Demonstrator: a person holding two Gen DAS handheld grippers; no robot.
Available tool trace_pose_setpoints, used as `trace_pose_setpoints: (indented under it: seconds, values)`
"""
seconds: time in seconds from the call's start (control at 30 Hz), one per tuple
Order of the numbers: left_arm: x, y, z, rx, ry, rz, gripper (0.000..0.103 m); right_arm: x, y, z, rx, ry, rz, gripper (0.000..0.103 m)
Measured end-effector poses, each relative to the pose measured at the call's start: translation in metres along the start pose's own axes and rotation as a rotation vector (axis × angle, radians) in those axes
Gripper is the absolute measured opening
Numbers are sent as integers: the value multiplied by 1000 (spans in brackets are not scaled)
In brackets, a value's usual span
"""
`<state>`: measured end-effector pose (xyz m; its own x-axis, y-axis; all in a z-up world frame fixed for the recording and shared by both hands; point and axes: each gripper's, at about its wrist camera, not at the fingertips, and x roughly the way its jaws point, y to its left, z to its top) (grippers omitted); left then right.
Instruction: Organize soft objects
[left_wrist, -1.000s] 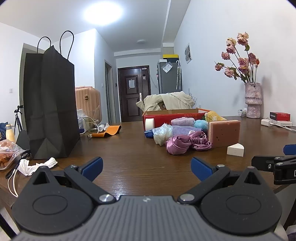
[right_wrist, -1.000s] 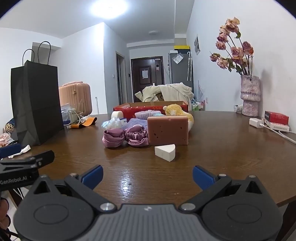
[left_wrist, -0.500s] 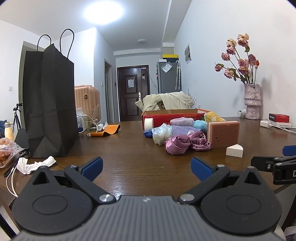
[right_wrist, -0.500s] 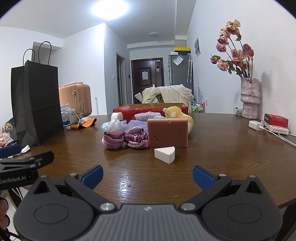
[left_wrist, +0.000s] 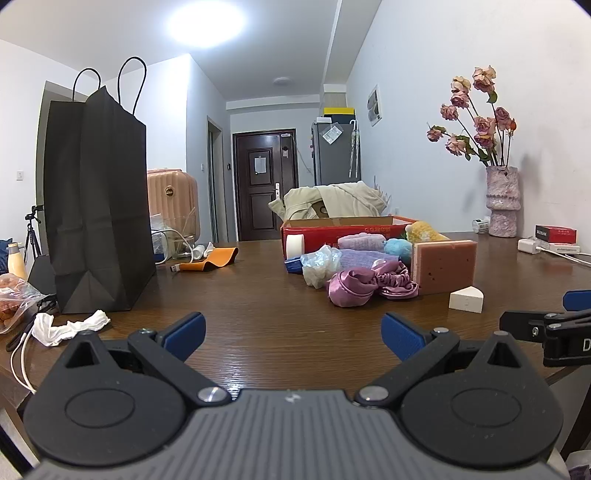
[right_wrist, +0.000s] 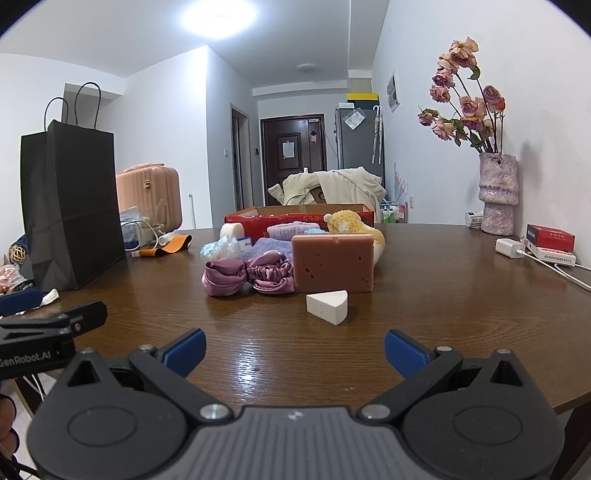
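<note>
here, a red cardboard box (right_wrist: 295, 216) is standing open on the wooden table (right_wrist: 424, 295), behind the heap of soft things; what is lying inside it cannot be seen from this low angle. a tall black paper bag (left_wrist: 96, 206) is standing upright on the left side of the table, and its inside is hidden too.

the soft things are lying in a group in front of the box: a brown sponge block (right_wrist: 333, 263) is standing on its edge, a purple satin scrunchie (right_wrist: 247, 277) is touching its left side, a white wedge sponge (right_wrist: 328, 306) is sitting alone just in front, and a yellow plush piece (right_wrist: 351, 227), lilac cloths (left_wrist: 360, 242) and a crumpled clear plastic bag (left_wrist: 319, 264) are lying behind.

the left wrist view is showing a white crumpled tissue (left_wrist: 70, 326) and a white cable near the bag, and a light blue fluffy ball (left_wrist: 399, 247) in the heap; the right wrist view is showing more of the charger (right_wrist: 509, 247) and the red packet (right_wrist: 550, 236) near the vase of dried roses (right_wrist: 496, 192).

the left hand-held gripper (left_wrist: 293, 334) is hovering low over the table edge with its blue-tipped fingers spread wide and nothing between them. the right hand-held gripper (right_wrist: 295, 349) is the same, wide apart and empty, pointing to the wedge sponge. nothing is standing between the grippers and the heap.
</note>
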<state>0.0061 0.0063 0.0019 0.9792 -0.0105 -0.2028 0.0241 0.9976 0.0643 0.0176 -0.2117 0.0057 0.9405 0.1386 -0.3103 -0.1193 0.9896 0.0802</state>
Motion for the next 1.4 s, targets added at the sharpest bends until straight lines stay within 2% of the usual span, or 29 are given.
trace_pose_setpoints:
  seconds: [1.4]
  values:
    - [3,1,0,-19,-1,7,103,4,-1,2,-6,-11,-14,103]
